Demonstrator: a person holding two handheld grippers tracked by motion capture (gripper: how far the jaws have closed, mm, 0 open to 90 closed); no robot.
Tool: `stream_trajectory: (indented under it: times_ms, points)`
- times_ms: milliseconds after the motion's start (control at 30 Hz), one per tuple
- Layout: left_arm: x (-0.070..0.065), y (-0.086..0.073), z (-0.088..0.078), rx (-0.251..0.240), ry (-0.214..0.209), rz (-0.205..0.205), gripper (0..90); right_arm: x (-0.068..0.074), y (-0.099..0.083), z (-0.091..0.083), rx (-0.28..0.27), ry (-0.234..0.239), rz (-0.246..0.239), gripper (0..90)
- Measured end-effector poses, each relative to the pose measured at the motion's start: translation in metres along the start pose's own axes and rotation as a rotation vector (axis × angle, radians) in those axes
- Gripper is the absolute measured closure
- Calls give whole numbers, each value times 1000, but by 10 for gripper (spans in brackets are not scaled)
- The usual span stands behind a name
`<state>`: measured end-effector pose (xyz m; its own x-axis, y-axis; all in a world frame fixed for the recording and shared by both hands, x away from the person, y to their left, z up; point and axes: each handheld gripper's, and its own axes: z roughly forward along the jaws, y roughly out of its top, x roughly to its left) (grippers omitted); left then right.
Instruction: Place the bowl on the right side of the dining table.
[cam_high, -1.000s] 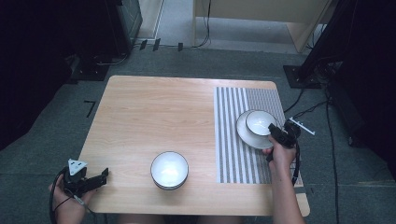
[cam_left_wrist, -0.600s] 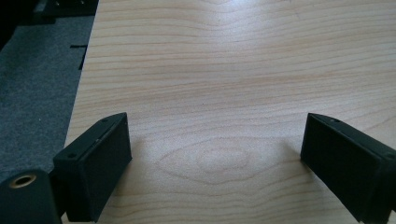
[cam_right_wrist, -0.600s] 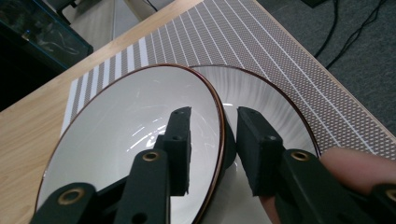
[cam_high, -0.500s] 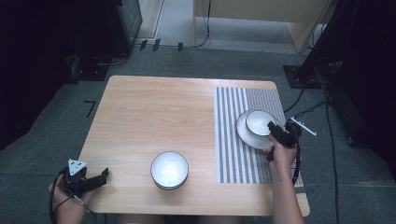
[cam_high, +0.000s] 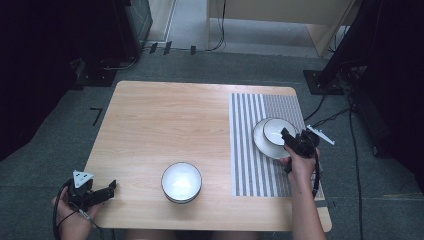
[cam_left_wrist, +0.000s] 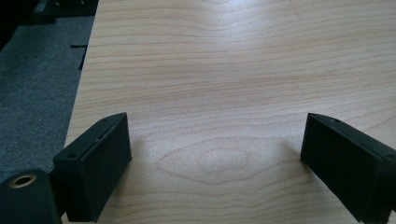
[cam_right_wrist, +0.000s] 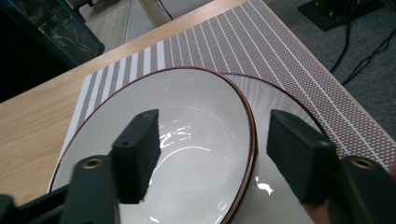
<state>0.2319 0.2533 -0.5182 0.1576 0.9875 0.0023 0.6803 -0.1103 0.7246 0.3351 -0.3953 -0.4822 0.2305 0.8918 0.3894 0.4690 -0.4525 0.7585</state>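
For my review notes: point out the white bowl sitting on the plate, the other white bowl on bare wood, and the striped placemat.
White dark-rimmed bowl on the plate (cam_high: 277, 131), high view, inner floor.
White bowl on bare wood (cam_high: 181, 181), high view, inner floor.
Grey-and-white striped placemat (cam_high: 250, 112), high view, bare stripes.

A pale wooden table (cam_high: 165, 130) carries a striped woven placemat (cam_high: 250, 150) along its right side. On the mat, toward its far right, a white dark-rimmed bowl (cam_high: 276, 131) sits in what seems to be a white plate (cam_high: 260, 142). A second white dark-rimmed bowl (cam_high: 181, 182) stands on bare wood near the front edge, left of the mat, well apart from the first.
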Motion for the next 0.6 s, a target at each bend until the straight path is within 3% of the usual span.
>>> stream_trajectory:
  times_ms: [133, 600]
  points:
    - [0, 0, 0, 0, 0, 0, 81, 1, 0, 1, 19, 8, -36, 289]
    - [0, 0, 0, 0, 0, 0, 81, 4, 1, 0, 20, 17, -77, 137]
